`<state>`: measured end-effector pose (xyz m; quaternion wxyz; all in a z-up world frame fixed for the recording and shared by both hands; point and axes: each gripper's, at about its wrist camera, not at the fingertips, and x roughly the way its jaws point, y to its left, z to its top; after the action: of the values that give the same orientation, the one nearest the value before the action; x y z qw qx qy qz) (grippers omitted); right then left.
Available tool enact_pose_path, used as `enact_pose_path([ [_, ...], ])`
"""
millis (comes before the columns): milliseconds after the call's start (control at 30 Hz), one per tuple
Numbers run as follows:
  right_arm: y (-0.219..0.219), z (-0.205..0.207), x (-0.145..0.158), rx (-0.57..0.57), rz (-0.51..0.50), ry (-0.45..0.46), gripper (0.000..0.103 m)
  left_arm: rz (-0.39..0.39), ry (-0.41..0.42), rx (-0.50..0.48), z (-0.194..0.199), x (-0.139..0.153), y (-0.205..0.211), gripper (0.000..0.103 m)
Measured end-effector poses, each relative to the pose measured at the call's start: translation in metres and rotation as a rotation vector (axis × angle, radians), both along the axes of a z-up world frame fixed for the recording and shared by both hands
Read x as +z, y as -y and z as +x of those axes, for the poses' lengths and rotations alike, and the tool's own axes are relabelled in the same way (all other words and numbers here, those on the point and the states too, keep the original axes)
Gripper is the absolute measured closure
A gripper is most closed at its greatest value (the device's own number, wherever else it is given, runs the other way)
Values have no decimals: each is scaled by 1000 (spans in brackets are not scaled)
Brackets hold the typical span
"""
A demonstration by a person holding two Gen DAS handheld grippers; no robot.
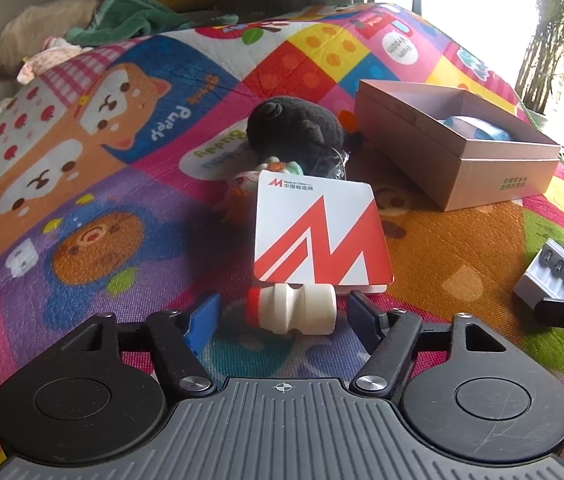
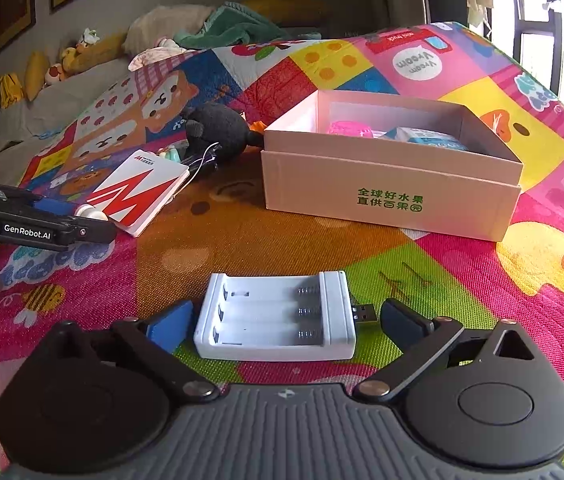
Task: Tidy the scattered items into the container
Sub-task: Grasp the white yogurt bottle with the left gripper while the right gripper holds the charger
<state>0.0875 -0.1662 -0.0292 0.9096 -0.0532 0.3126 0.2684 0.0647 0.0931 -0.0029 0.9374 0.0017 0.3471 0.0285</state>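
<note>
My left gripper (image 1: 284,308) is open around a small white bottle with a red cap (image 1: 292,309) lying on the play mat; its fingers stand apart from it on both sides. Behind the bottle lie a white and red card (image 1: 322,236), a small figurine (image 1: 241,188) and a black plush toy (image 1: 296,128). My right gripper (image 2: 286,322) is open around a white battery charger (image 2: 275,316) with a USB plug. The open pink cardboard box (image 2: 386,196) stands beyond, holding a pink item (image 2: 350,128) and a blue-white pack (image 2: 426,138). The box also shows in the left wrist view (image 1: 494,172).
A colourful play mat (image 2: 241,240) covers the surface. Cloths and pillows (image 1: 121,20) lie at its far edge. Windows (image 2: 542,40) run along the right. The left gripper shows in the right wrist view (image 2: 41,228), the charger in the left wrist view (image 1: 548,280).
</note>
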Motion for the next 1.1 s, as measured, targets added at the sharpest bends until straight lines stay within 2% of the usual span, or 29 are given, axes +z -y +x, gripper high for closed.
enact_pose_path([
  [133,1,0,0,1,4,-3,2,0,1,3,0,1,-1,38],
  [267,2,0,0,-1,12,-7,0,-17,1,-28,-4,3,4,53],
  [467,2,0,0,-1,12,-7,0,-48,-10,-155,-23,3,30,53],
  [567,2,0,0,-1,11,-7,0,-66,-6,-190,-29,3,38,47],
  [633,2,0,0,-1,11,-7,0,-70,-2,-193,-31,1,39,31],
  [667,2,0,0,-1,11,-7,0,-63,-2,-180,-32,-1,40,15],
  [700,2,0,0,-1,11,-8,0,-52,-6,-160,-32,-3,41,5],
  [800,2,0,0,-1,9,-11,0,-46,-11,-133,-32,-4,40,5],
  [867,1,1,-1,1,6,-14,0,-40,-23,-112,-32,-5,41,0],
  [967,3,1,-1,0,18,-19,0,-6,-27,-90,-35,-6,46,0],
  [1100,1,2,-1,0,2,-21,0,-20,-31,-94,-37,-6,43,0],
])
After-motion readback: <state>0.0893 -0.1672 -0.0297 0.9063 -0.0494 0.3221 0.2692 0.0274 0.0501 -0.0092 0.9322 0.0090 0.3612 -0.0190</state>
